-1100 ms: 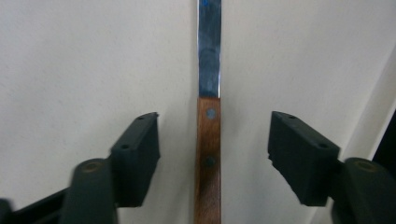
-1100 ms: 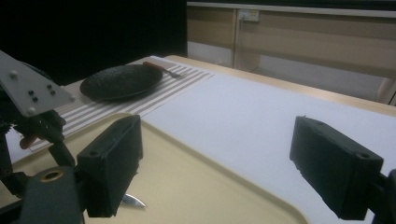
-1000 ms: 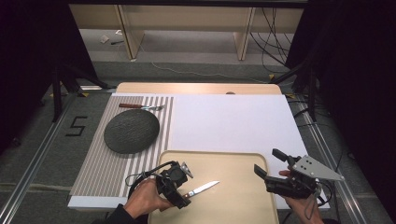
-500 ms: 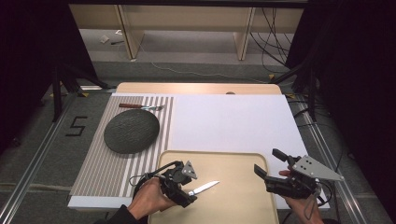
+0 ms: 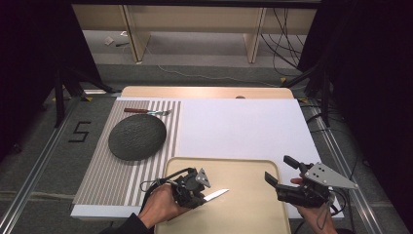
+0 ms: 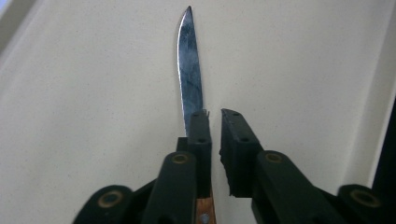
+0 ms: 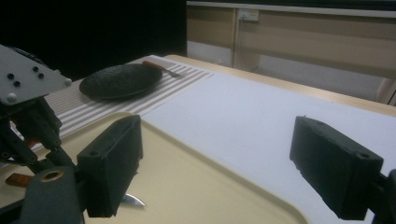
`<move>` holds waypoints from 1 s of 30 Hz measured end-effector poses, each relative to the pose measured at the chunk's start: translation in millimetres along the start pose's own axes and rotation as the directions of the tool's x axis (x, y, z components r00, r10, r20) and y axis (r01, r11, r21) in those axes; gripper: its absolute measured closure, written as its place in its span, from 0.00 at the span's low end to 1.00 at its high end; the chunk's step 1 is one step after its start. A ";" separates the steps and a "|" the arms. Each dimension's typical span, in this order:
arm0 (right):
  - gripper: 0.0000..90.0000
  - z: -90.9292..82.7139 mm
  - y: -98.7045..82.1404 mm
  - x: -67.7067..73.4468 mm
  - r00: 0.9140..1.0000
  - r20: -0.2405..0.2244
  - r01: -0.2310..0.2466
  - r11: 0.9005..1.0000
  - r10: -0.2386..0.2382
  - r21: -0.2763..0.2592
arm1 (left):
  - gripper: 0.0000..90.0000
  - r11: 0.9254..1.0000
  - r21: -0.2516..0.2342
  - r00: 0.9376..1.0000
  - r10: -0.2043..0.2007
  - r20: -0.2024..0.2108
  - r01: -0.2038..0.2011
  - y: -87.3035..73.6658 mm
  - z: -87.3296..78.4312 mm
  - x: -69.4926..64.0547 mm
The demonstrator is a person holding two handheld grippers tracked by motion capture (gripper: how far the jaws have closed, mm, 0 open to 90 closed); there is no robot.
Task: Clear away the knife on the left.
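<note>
Left gripper (image 5: 198, 194) had eased nearer over half-second, knife (image 5: 214, 196) barely shifted. Jaws stood narrowly parted, not clamping; wooden handle lay beneath left jaw, blade (image 6: 190, 65) reaching ahead on tray (image 5: 243, 170). Right gripper (image 5: 281, 171) hovered with jaws wide, nothing between. Beyond: plate (image 5: 137, 137), fork (image 5: 146, 111) on striped mat (image 5: 104, 165).

Lab recording bay, black curtains (image 5: 29, 73) on both sides, floor rails (image 5: 34, 170), taped number (image 5: 79, 131) on the floor, loose cables (image 5: 287, 44), staged desk (image 5: 243, 126)
</note>
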State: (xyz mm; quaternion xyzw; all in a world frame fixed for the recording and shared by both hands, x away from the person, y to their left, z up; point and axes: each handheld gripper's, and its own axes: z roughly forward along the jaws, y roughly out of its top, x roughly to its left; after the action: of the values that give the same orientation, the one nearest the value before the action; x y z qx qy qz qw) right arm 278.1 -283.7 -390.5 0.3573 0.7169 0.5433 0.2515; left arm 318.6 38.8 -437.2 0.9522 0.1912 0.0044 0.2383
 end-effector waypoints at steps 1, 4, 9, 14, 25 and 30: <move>0.20 0.0 0.0 -0.1 1.000 0.000 0.000 1.000 0.000 0.000 | 0.95 1.000 0.003 1.000 0.003 0.002 -0.003 0.4 1.4 -0.7; 0.20 0.0 0.0 -0.5 1.000 0.000 0.000 1.000 0.000 0.000 | 0.99 1.000 0.020 1.000 0.023 0.019 -0.024 2.2 5.5 -2.8; 0.20 0.0 0.0 -0.1 1.000 -0.001 0.000 1.000 0.000 0.000 | 0.99 0.997 0.059 0.998 0.050 0.032 -0.052 3.8 13.9 -6.3; 0.20 -0.2 0.1 -0.2 1.000 -0.002 0.001 1.000 -0.001 0.000 | 1.00 0.995 0.086 0.999 0.044 0.023 -0.046 2.3 18.0 -3.9; 0.20 -0.3 0.2 -0.2 1.000 -0.003 0.001 1.000 -0.001 0.000 | 1.00 0.994 0.110 1.000 -0.003 -0.006 0.003 -2.5 16.6 5.5; 0.20 -0.4 0.2 -0.2 1.000 -0.002 0.002 1.000 -0.002 -0.001 | 1.00 0.994 0.112 1.000 -0.011 -0.014 0.012 -3.8 15.6 8.2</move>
State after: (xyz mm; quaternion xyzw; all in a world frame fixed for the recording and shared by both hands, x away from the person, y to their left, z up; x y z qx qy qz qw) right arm 278.0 -284.1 -390.2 0.3559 0.7172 0.5439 0.2514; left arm 326.4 37.9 -453.5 0.9628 0.1984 -0.0014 0.1833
